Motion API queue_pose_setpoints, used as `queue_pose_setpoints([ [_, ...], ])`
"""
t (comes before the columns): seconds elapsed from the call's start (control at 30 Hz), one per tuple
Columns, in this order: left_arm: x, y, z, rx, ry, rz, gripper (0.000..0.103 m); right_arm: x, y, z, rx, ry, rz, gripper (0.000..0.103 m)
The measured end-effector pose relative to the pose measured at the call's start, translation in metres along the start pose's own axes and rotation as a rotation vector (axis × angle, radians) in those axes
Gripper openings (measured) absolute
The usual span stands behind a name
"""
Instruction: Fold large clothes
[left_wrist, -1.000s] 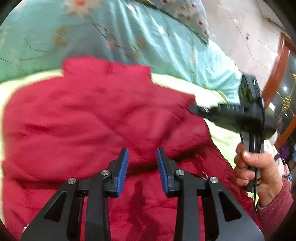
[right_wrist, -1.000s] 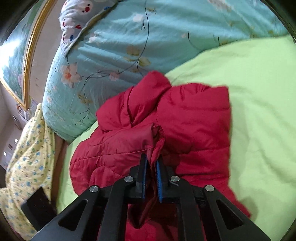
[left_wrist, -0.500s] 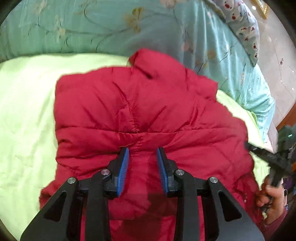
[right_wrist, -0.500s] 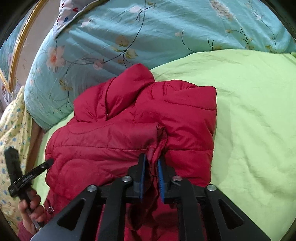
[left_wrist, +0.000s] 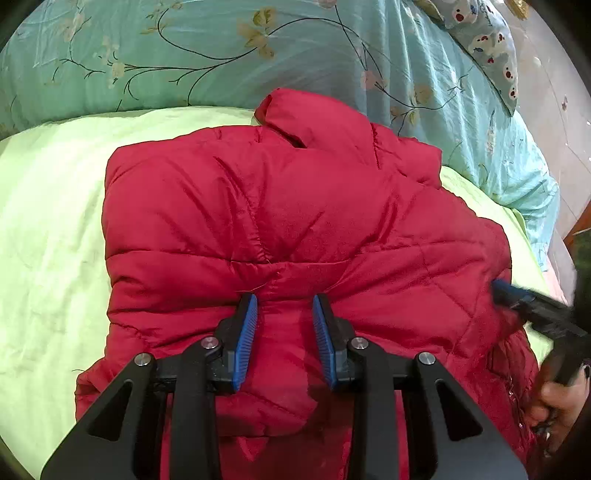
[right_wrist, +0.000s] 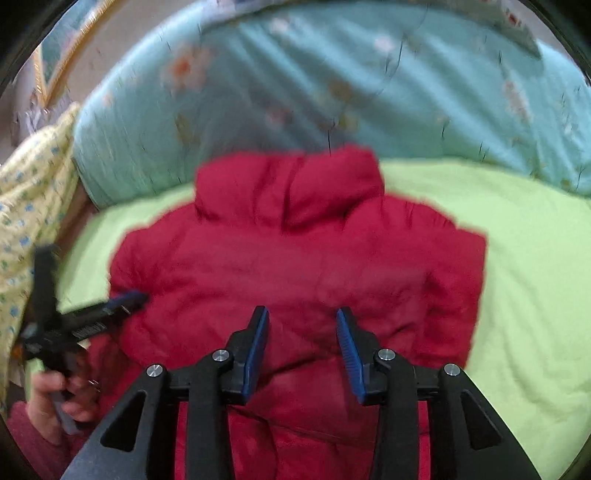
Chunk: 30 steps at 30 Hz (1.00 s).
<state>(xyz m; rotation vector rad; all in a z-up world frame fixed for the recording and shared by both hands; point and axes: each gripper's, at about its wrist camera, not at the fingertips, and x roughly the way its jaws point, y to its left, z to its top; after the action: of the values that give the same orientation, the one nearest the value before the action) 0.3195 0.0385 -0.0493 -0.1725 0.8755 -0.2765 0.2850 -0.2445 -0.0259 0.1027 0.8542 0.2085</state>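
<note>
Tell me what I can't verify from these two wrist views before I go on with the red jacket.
- Red jacket hem and lower front: cut off by the bottom edge and hidden behind each gripper's frame in both views.
- Folded-under sleeves: hidden beneath the jacket body.
- Right wrist view: motion-blurred, so seams and zipper can't be made out.
- Left gripper: whether its pads pinch fabric or merely rest on it.
- Right gripper: jaws just opened, nothing gripped between them.
</note>
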Motion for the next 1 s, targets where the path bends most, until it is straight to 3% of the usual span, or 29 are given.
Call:
queue_pose_setpoints([
  [0.1,-0.006,0.000,-0.001,0.012,-0.001,-0.009,0.029,0.024,-0.008,-0.008,-0.012,0.043,-0.063,0.036],
  [0.3,-0.036,0.014,-0.003,-0.006,-0.038,-0.019,0.029,0.034,-0.011,-0.008,-0.004,0.060,-0.075,0.036],
  [0.5,-0.015,0.029,-0.008,-0.037,0.027,-0.006,0.029,0.035,-0.011,-0.008,0.026,0.049,-0.057,0.036],
  [0.7,-0.010,0.024,-0.009,-0.026,0.022,0.034,0.029,-0.005,-0.003,-0.009,0.036,-0.018,-0.033,0.039],
  [0.83,-0.016,0.026,-0.010,-0.040,0.007,0.014,0.029,0.015,-0.010,-0.015,0.039,0.059,-0.062,0.038],
  [1.0,-0.022,0.032,-0.016,-0.036,0.010,0.008,0.029,0.024,-0.021,-0.018,0.069,0.067,-0.046,0.036],
])
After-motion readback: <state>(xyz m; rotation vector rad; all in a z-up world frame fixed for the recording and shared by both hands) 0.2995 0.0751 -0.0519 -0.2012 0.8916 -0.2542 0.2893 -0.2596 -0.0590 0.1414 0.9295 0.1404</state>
